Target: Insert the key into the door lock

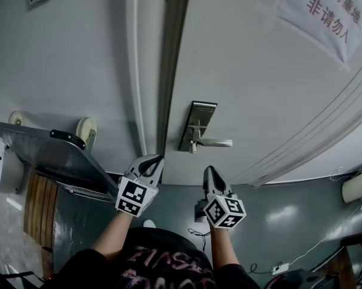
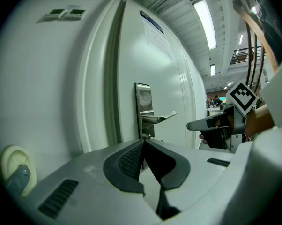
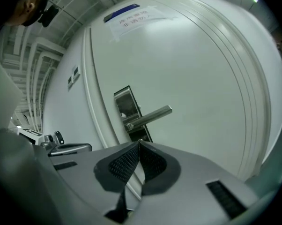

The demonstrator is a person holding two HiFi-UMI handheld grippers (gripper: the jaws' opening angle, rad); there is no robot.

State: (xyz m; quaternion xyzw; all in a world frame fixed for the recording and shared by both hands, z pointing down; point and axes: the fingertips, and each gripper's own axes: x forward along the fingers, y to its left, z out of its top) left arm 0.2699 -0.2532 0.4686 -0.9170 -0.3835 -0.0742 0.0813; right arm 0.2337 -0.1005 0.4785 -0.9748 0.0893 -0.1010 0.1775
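A steel lock plate [image 1: 199, 124] with a lever handle [image 1: 217, 142] sits on the white door [image 1: 259, 71]. The left gripper view also shows the plate [image 2: 143, 108] and, below the lever [image 2: 162, 118], a small cylinder [image 2: 148, 135]. My left gripper [image 1: 159, 158] hangs below and left of the plate, jaws together [image 2: 143, 142]. My right gripper [image 1: 209, 168] is just below the lever, jaws closed tip to tip [image 3: 139, 142] and pointing at the plate [image 3: 127, 108]. A tiny glint shows at its tip; I cannot tell whether it is a key.
The grey door frame [image 1: 169, 71] runs up left of the plate. A metal cart [image 1: 49, 152] with a caster wheel [image 1: 86, 130] stands at the left. A paper sign [image 1: 331, 8] is taped to the door. Cables [image 1: 313, 251] lie on the floor.
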